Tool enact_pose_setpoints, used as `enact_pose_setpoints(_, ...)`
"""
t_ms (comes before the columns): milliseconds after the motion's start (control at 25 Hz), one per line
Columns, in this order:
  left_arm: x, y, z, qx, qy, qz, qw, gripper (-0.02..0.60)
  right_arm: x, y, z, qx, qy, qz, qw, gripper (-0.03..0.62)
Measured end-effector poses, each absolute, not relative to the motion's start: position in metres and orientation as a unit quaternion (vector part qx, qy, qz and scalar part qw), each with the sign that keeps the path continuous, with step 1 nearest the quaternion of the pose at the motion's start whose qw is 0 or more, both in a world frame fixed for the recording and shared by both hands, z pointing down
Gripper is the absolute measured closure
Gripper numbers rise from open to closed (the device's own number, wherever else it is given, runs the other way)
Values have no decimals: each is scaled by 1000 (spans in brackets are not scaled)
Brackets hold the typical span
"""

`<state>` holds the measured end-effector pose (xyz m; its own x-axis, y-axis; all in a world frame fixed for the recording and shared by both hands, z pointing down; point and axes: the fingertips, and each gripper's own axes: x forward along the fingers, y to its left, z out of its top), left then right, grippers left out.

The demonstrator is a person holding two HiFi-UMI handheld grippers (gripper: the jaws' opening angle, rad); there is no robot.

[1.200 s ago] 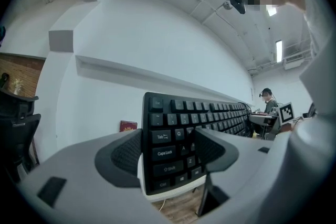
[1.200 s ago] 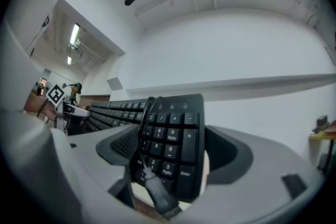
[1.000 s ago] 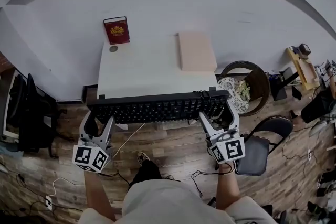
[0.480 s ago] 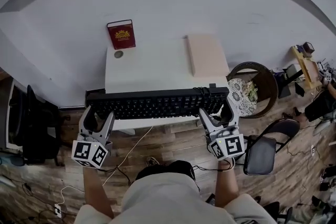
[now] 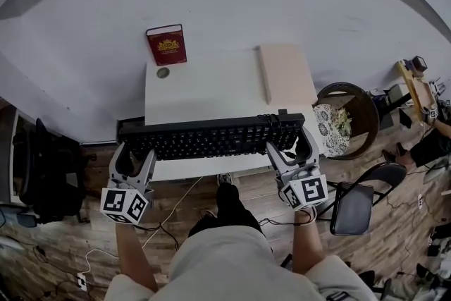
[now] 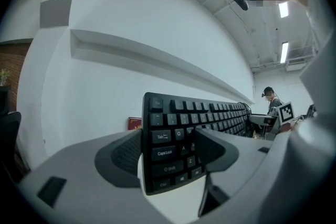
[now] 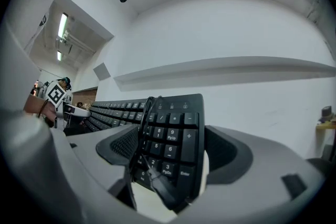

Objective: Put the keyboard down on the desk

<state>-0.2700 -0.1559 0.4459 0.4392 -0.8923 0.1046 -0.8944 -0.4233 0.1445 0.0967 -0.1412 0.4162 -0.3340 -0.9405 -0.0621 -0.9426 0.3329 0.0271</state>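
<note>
Keyboard: black full-size keyboard (image 5: 211,139), long side running L–R, over desk's near edge; can't tell if it touches the top.
Left end: left gripper (image 6: 167,150) clamped on it, one pad on the key face by Tab/Caps Lock/Shift, the other on the underside.
Right end: right gripper (image 7: 168,152) clamped on the numpad end, likewise top and underside.
Cable: black cable (image 7: 143,128) bunched over the numpad's inner cols, plug end down by the right gripper's jaws.
Desk: small white desk (image 5: 204,91), far edge against a white wall (image 5: 232,3); near strip partly covered by the keyboard.
Back L corner: red book (image 5: 168,44) upright at the wall, small round thing (image 5: 163,72) just in front of it.
Back R: tan board (image 5: 285,74) flat on the top, well apart from the book.
Floor: wood-look floor (image 5: 183,197) w/ loose cords.
R of desk: round basket (image 5: 345,116) beside it, dark chair (image 5: 352,204) nearer the person.
</note>
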Motion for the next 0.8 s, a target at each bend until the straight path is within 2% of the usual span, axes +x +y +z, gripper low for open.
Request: enact_pose_setpoints(800, -258, -241, 506, 822, -546, 46, 152, 270, 109, -247, 477, -559, 828, -35, -23, 197)
